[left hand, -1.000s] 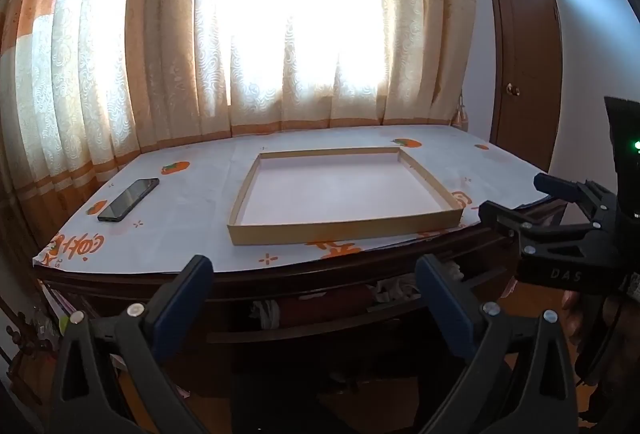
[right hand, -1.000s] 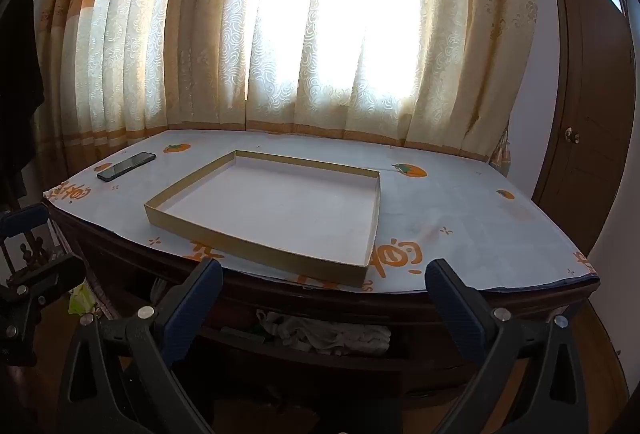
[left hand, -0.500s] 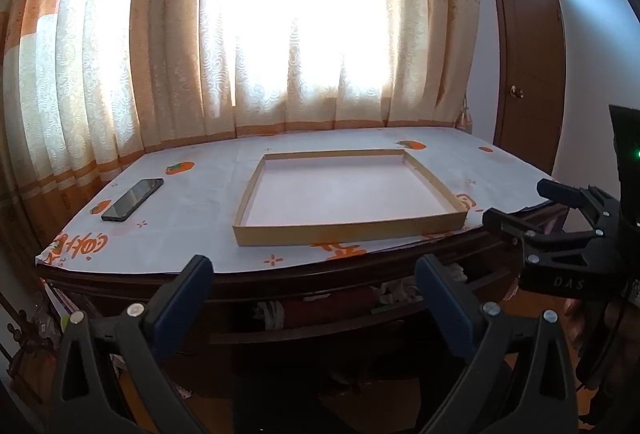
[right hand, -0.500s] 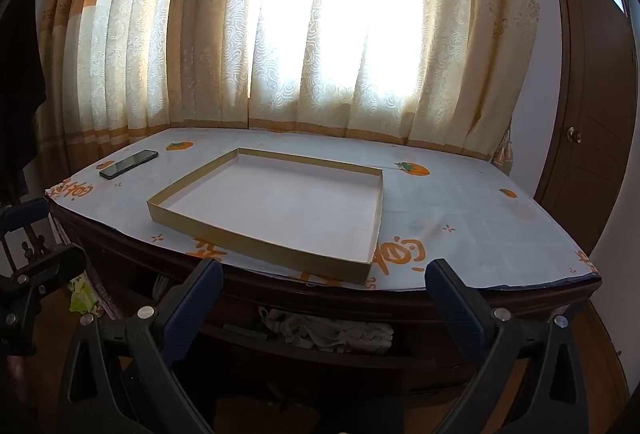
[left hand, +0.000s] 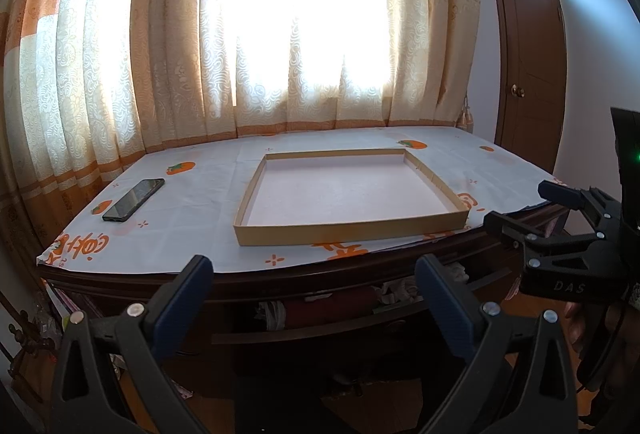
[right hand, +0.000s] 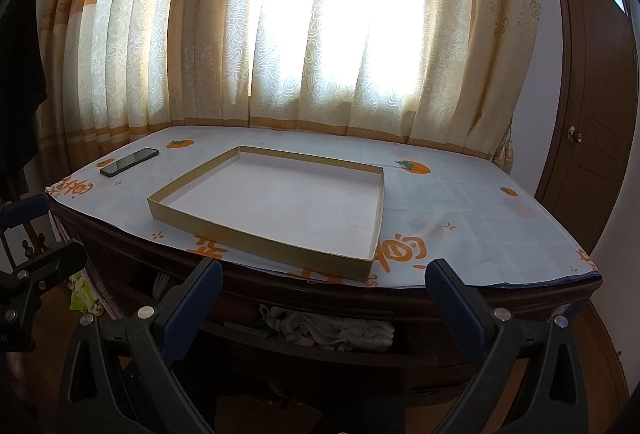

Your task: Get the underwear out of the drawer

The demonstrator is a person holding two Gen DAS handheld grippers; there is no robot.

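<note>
Your desk [right hand: 480, 234] fills mid-frame under curtains [right hand: 320, 33]; drawer [right hand: 320, 350] clothes [right hand: 332, 328] are murky; left gripper [left hand: 312, 294] and right gripper [right hand: 324, 294] gape wide, holding nothing.

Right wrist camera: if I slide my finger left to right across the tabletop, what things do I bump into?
Black smartphone → shallow tan cardboard tray → orange persimmon print on the white tablecloth → smaller orange print near the right edge.
</note>
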